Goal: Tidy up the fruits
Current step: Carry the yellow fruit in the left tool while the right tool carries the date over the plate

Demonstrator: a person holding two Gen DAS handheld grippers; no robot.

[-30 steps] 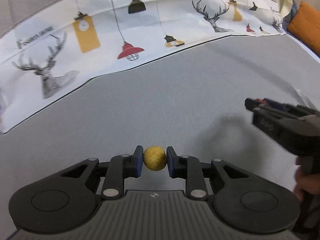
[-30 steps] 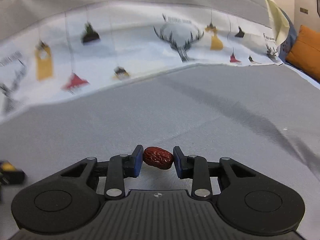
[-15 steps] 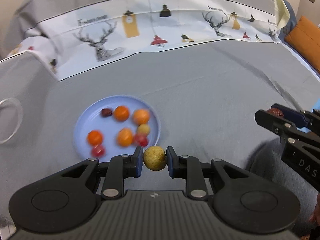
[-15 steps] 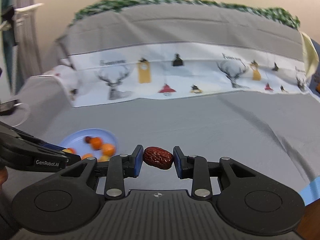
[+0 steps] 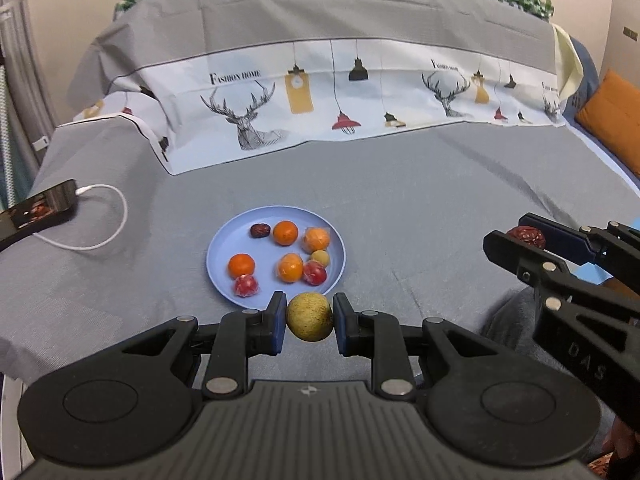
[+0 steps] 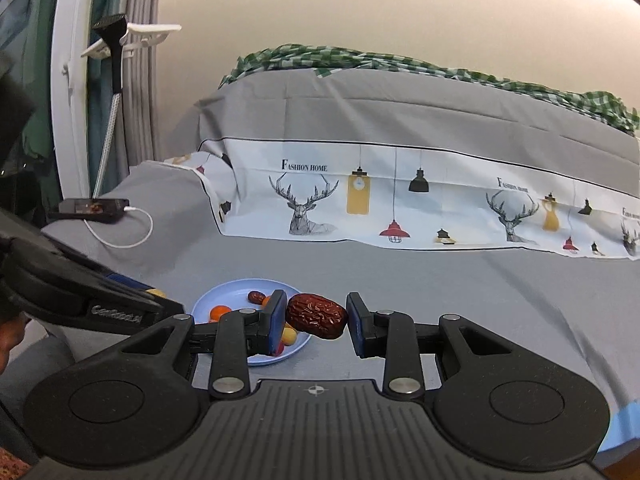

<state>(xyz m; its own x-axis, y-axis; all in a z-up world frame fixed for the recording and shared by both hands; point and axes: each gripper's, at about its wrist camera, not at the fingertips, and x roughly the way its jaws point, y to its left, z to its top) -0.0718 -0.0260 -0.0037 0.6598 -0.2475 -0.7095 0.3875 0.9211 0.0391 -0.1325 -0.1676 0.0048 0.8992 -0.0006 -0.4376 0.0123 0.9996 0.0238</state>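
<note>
My left gripper (image 5: 309, 317) is shut on a round yellow-brown fruit (image 5: 309, 316), held just short of the near rim of a light blue plate (image 5: 224, 246). The plate lies on the grey bedsheet and holds several oranges, red tomatoes, a small yellow fruit and a dark red date (image 5: 260, 231). My right gripper (image 6: 316, 316) is shut on a wrinkled red date (image 6: 316, 315), to the right of the plate (image 6: 224, 294). The right gripper also shows in the left wrist view (image 5: 524, 236), and the left gripper's body shows at the left of the right wrist view (image 6: 100, 304).
A phone (image 5: 40, 206) on a white charging cable (image 5: 114, 224) lies at the far left of the bed. A white patterned sheet (image 5: 360, 108) covers the raised back. An orange cushion (image 5: 612, 120) sits far right. Curtains and a pole stand (image 6: 112, 112) are at left.
Both grippers have swung left and pulled back, each still holding its fruit. The blue plate of fruit and the phone have come into view.
</note>
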